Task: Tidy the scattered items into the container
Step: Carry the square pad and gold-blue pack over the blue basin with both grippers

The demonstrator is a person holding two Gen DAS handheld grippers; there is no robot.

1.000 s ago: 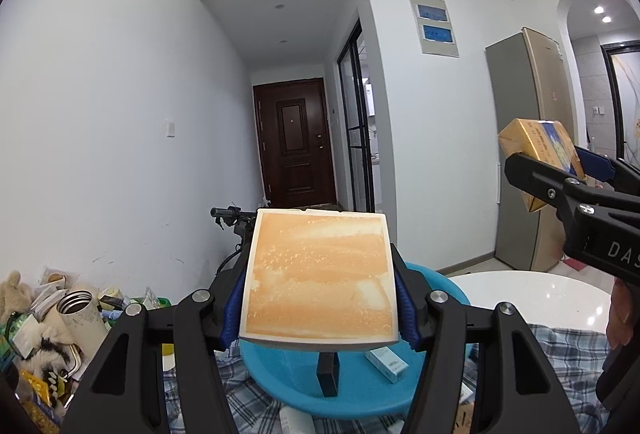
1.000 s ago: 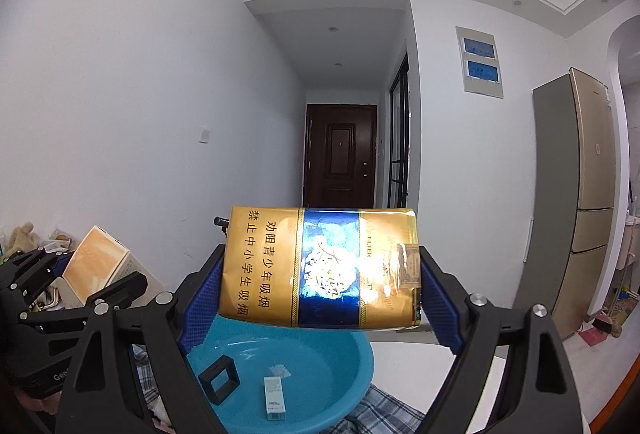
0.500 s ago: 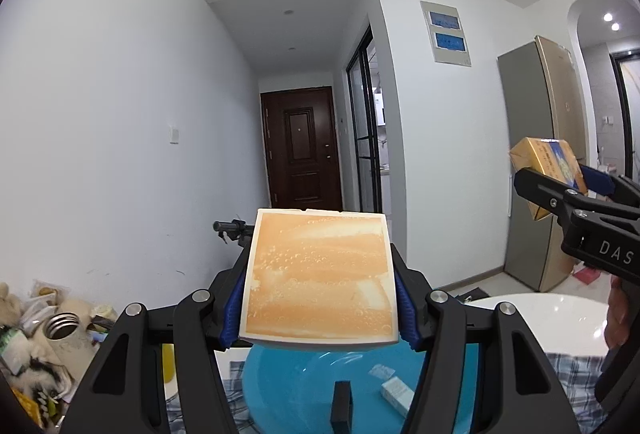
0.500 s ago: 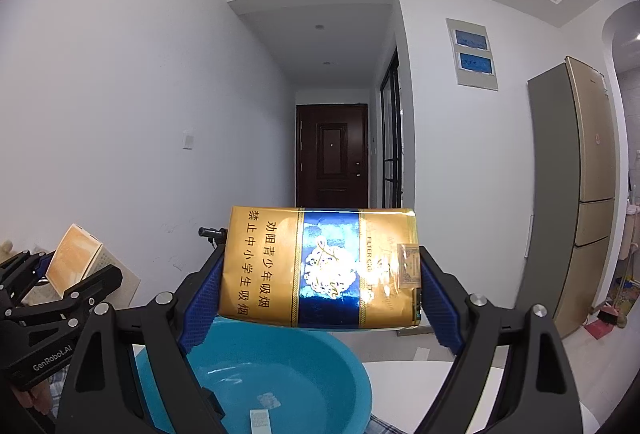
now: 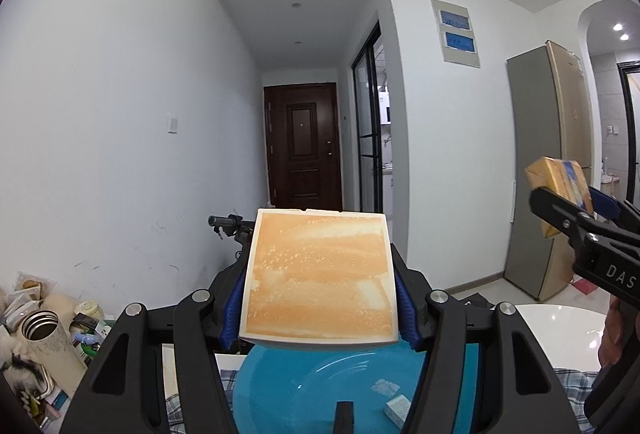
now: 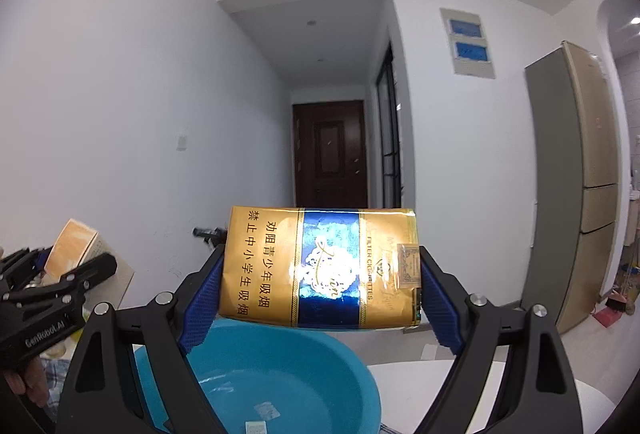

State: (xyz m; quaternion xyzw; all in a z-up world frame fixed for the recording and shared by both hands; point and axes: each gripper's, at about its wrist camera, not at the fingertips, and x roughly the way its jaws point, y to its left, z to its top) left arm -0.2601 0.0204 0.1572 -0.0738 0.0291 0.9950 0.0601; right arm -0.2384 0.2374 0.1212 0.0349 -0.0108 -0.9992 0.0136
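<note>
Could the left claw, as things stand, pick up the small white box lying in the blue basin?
Probably not: the left claw is shut on an orange square box, so it cannot take the small white box in the blue basin.

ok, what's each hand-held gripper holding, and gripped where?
Left hand-held gripper: orange-and-white box, pinched by its left and right side edges. Right hand-held gripper: gold-and-blue cigarette pack, clamped at its two short ends.

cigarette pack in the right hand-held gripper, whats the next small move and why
Probably lower the right hand-held gripper toward the blue basin and release: the cigarette pack is clamped above the basin's opening, which already holds small items.
</note>
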